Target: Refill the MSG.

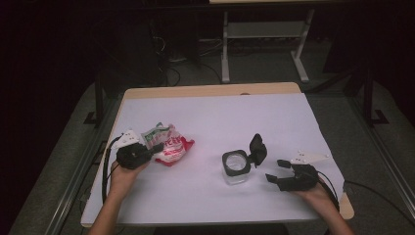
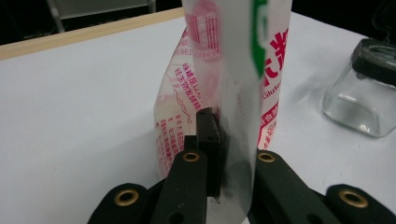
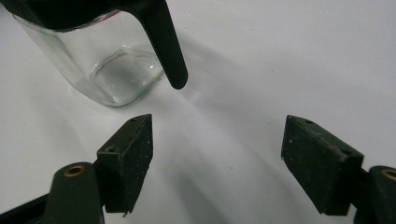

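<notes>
Nearest the person, two forearms come in over the front edge of the counter (image 1: pixel 205 205), which is covered in white. The left hand-held gripper (image 1: pixel 157 146) sits at the left of the high view, its jaws pinched tight on the edge of a red, white and green plastic bag (image 1: pixel 169 143); the left gripper view shows this closely, with the thin film squeezed between the black pads and the printed bag (image 2: pixel 219 93) rising straight up ahead of them, which the high view cannot resolve. The right hand-held gripper (image 1: pixel 277 170) rests at the right, jaws spread wide with nothing between them, bare white surface showing in the gap in the right gripper view. Just beyond and left of it stands a clear glass jar (image 1: pixel 236 166) with a black rim and its black flip lid (image 1: pixel 257 148) hinged up; the right gripper view shows the jar (image 3: pixel 100 65) empty and the lid's tab hanging near the left pad, apart from it. The jar is well apart from the bag, with open white surface between them. Farther back the counter lies bare to its wooden far edge, then dark floor and a metal frame (image 1: pixel 264 44).
</notes>
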`<state>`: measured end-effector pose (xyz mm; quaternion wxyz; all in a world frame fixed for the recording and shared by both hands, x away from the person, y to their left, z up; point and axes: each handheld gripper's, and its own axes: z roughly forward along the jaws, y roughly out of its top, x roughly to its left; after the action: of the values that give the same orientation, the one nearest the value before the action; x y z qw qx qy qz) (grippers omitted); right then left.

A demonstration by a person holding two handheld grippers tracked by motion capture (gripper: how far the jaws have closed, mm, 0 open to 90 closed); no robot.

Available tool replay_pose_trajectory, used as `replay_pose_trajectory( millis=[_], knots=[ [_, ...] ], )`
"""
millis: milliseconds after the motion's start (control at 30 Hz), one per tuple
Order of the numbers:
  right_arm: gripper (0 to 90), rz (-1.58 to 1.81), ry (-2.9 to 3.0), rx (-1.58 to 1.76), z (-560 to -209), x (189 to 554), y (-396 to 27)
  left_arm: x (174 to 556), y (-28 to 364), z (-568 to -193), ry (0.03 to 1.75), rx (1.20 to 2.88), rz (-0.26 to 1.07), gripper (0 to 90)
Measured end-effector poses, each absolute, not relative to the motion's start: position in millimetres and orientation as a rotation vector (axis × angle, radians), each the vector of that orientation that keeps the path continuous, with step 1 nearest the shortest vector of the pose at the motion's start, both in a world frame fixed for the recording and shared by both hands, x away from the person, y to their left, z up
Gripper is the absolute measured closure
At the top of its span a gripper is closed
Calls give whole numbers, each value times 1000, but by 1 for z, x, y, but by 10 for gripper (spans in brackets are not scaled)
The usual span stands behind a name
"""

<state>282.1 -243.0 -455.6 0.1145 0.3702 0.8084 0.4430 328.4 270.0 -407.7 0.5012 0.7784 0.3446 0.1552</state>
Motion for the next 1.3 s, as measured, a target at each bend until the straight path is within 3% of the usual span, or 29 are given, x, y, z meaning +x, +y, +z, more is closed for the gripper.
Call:
replay_pose_trajectory(
  millis=[400,1300],
  knots=[
    [245,1297,2367,1081,-456,283,-244,326,262,-399,780,1898,356,900],
    [257,1318,2359,1087,-448,274,-244,316,237,-335,688,1842,311,900]
  ],
)
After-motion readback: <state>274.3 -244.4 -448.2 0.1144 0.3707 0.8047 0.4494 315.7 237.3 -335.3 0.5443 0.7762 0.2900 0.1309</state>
